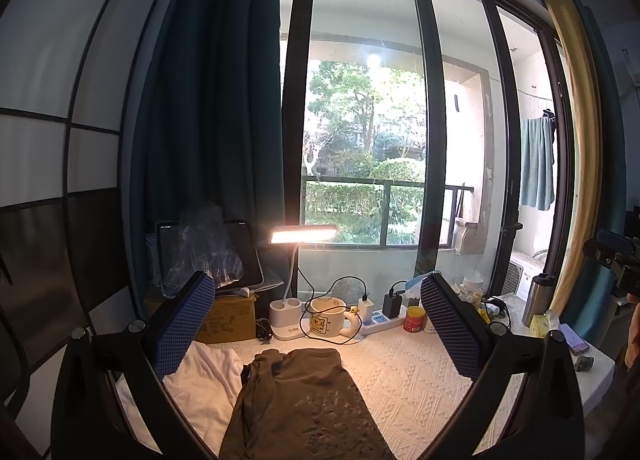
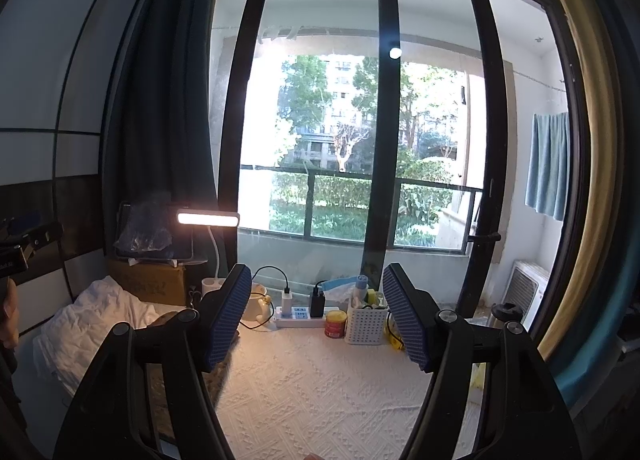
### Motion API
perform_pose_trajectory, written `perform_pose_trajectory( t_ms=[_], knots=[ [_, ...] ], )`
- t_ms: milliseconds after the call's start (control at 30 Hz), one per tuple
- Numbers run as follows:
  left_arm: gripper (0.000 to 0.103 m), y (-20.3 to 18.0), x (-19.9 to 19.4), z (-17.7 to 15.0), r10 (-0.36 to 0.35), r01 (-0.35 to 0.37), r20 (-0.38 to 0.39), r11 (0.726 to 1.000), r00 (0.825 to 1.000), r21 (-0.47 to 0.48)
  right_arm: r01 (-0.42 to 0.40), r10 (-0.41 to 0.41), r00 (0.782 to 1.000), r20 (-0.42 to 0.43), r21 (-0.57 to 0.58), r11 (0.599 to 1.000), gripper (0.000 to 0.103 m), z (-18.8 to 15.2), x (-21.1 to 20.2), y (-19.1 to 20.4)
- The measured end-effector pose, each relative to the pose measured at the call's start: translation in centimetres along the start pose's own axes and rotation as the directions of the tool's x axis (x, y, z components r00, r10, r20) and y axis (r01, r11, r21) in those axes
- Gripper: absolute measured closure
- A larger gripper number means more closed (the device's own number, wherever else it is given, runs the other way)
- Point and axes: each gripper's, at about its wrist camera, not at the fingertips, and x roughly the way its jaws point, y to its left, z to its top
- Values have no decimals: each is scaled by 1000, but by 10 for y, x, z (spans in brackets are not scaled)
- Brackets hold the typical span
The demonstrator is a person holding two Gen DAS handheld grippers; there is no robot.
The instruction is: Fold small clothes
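Observation:
A brown garment (image 1: 296,400) with a raised print lies on the white textured table cover (image 1: 412,376), partly folded, running toward the lower edge of the left wrist view. A crumpled white cloth (image 1: 204,384) lies to its left; it also shows in the right wrist view (image 2: 92,324). My left gripper (image 1: 316,308) is open and empty, held above the brown garment. My right gripper (image 2: 316,300) is open and empty above bare table cover (image 2: 312,392); a sliver of the brown garment (image 2: 164,318) shows behind its left finger.
Along the back of the table stand a lit desk lamp (image 1: 302,235), a mug (image 1: 328,320), a power strip with chargers (image 1: 380,316), a red can (image 1: 413,318), a white basket (image 2: 366,320), a cardboard box (image 1: 228,318) and a tablet (image 1: 208,256). A window lies behind.

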Motion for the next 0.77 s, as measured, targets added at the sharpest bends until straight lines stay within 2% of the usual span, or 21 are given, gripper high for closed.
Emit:
perform_pose_trajectory(
  t_ms=[767],
  knots=[
    [1, -9, 11, -4, -14, 14, -22, 1000, 1000, 12, -6, 7, 999, -43, 10, 1000, 31, -8, 14, -12]
  ],
)
